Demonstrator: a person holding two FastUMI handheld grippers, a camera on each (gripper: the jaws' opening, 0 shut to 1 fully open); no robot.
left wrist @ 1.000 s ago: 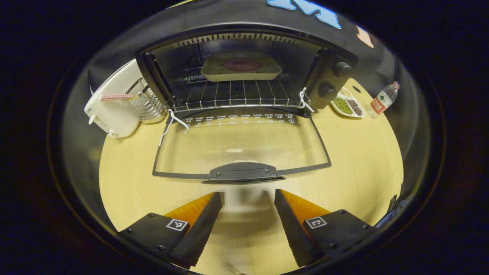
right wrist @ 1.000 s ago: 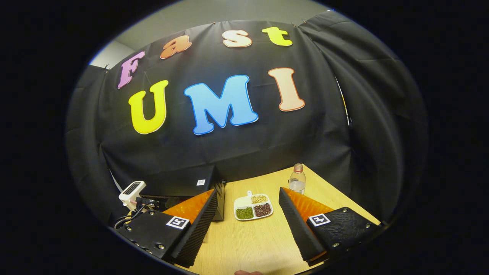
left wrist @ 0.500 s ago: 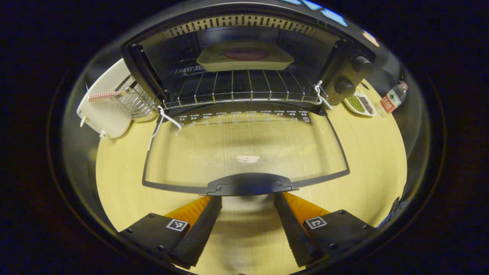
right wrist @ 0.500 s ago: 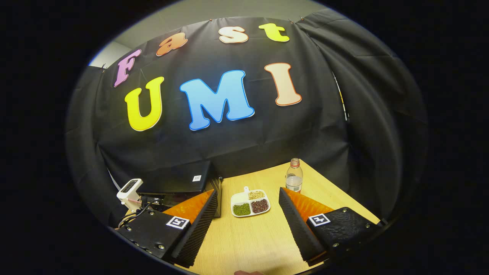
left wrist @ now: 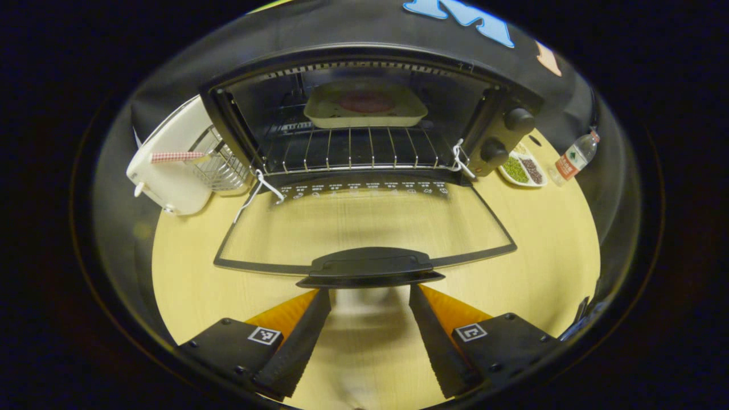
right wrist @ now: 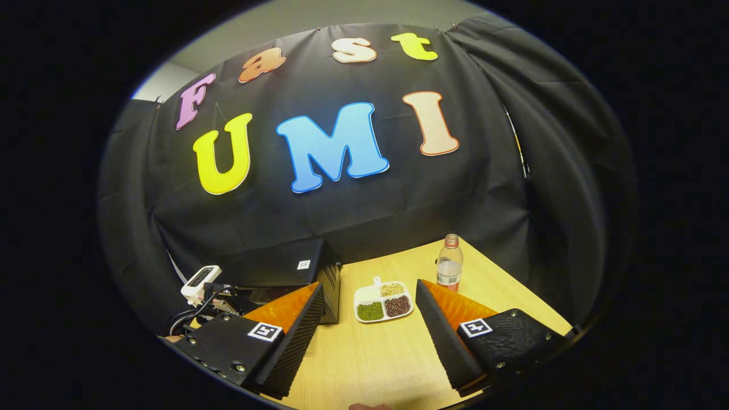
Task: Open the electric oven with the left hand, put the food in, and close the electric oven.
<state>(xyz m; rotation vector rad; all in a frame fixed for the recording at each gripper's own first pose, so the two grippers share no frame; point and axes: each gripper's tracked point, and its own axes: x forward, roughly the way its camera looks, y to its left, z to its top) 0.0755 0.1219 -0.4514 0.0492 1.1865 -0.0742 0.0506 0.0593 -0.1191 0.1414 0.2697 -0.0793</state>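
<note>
The left hand-held gripper (left wrist: 369, 319) hangs spread just before the handle (left wrist: 370, 266) of the one oven (left wrist: 364, 114), whose door lies open with one tray (left wrist: 364, 106) of food on its rack, while the right hand-held gripper (right wrist: 370, 333), also spread, faces one bottle (right wrist: 449, 266) and one divided dish (right wrist: 383, 302) on the counter (right wrist: 376, 359).

Oven door (left wrist: 364, 228): I see a row of small white icons and print along its hinge edge, too small to read.
Bottle (left wrist: 572, 158): red label, print illegible to me.
Oven body (right wrist: 285, 265): small white sticker, unreadable.
Gripper plates (right wrist: 476, 327): I make out square black-and-white coded markers, no words.
</note>
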